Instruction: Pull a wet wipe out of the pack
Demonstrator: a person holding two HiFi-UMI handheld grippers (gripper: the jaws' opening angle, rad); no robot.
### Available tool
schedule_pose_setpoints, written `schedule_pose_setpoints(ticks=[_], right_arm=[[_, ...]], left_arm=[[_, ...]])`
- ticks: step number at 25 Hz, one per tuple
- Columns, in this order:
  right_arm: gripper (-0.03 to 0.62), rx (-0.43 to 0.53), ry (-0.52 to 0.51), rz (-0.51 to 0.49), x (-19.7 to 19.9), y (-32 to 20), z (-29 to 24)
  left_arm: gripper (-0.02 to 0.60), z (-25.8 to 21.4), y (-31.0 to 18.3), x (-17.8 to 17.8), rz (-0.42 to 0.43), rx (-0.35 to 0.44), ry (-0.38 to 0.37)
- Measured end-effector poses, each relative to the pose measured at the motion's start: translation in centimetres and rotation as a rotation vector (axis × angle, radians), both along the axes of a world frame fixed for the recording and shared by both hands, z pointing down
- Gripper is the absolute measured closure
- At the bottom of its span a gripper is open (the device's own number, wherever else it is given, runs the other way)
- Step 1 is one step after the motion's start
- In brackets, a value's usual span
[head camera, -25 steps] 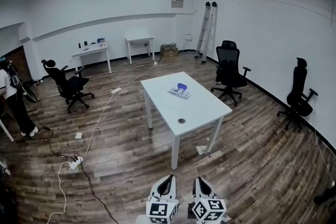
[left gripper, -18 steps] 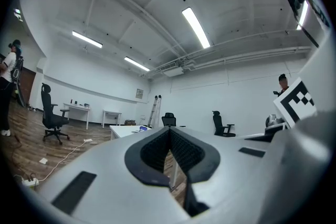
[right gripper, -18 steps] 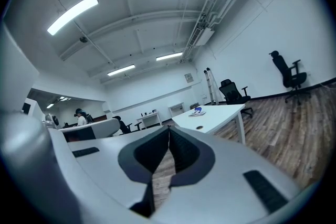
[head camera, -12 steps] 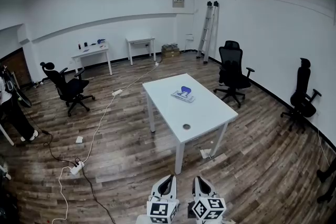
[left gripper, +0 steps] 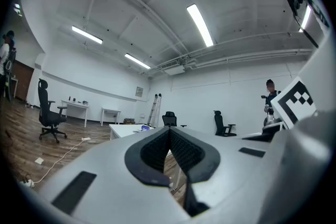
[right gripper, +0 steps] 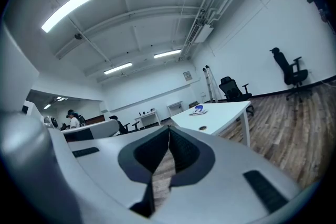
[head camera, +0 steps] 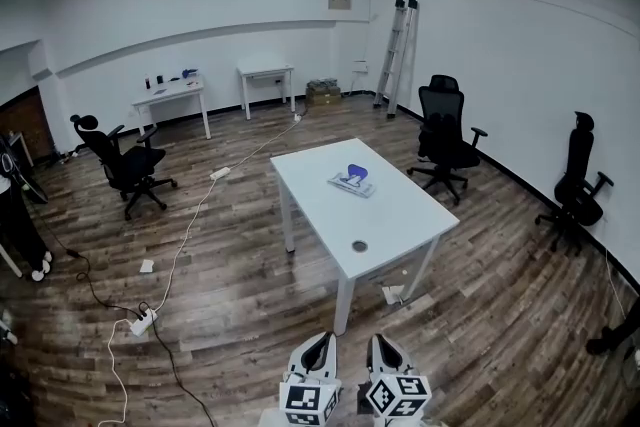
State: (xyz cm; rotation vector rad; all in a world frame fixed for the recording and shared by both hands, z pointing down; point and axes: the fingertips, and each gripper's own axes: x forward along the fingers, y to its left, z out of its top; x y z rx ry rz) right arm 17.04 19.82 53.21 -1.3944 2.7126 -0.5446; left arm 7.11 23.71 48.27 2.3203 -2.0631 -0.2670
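Note:
The wet wipe pack (head camera: 351, 180), flat with a blue lid, lies on the far half of a white table (head camera: 385, 215) in the middle of the room. Both grippers are low at the bottom edge of the head view, well short of the table. My left gripper (head camera: 320, 343) is shut, with nothing between its pads. My right gripper (head camera: 380, 343) beside it is shut and empty as well. The left gripper view has the pack (left gripper: 143, 127) small and far off beyond the left gripper (left gripper: 169, 132). In the right gripper view the pack (right gripper: 198, 109) sits on the table past the right gripper (right gripper: 169, 131).
A round cable hole (head camera: 359, 246) marks the table's near end. Black office chairs (head camera: 445, 137) stand to the right and another (head camera: 118, 163) to the left. A ladder (head camera: 395, 60) leans at the back wall. A cable and power strip (head camera: 143, 321) run across the wooden floor.
The head view has drifted closer, so the table sits slightly lower and further right in it. The person at the left edge has moved mostly out of view. Both grippers stay shut.

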Motion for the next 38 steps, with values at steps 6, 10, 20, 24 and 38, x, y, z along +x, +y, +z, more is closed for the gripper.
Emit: schedule_pose_setpoints(ticks=[6,10,20,24,38], right_arm=[[0.585,-0.012,0.007,0.004,-0.8,-1.1,0.6],[0.585,-0.017,0.011,0.012,-0.8,-1.2,0.7],[0.585,-0.052,0.007,0.041,0.4,-1.9,1.7],[0.585,-0.055,-0.004,0.045,0.4,-3.3,1.8],[0.585,-0.054,-0.025,0.019,-1.6,-8.3,1.6]], left_arm=[[0.584,0.5,-1.0,-1.1,-0.001,-0.009,0.012],[0.584,0.9,-1.1,-1.3,0.000,-0.018,0.017],[0.584,2.0,-1.7,-0.8,0.020,-0.050,0.009],[0.584,1.8,-2.7,-1.1,0.014,-0.045,-0.005],[0.584,2.2,-6.9,-2.5,-0.015,-0.059,-0.009]])
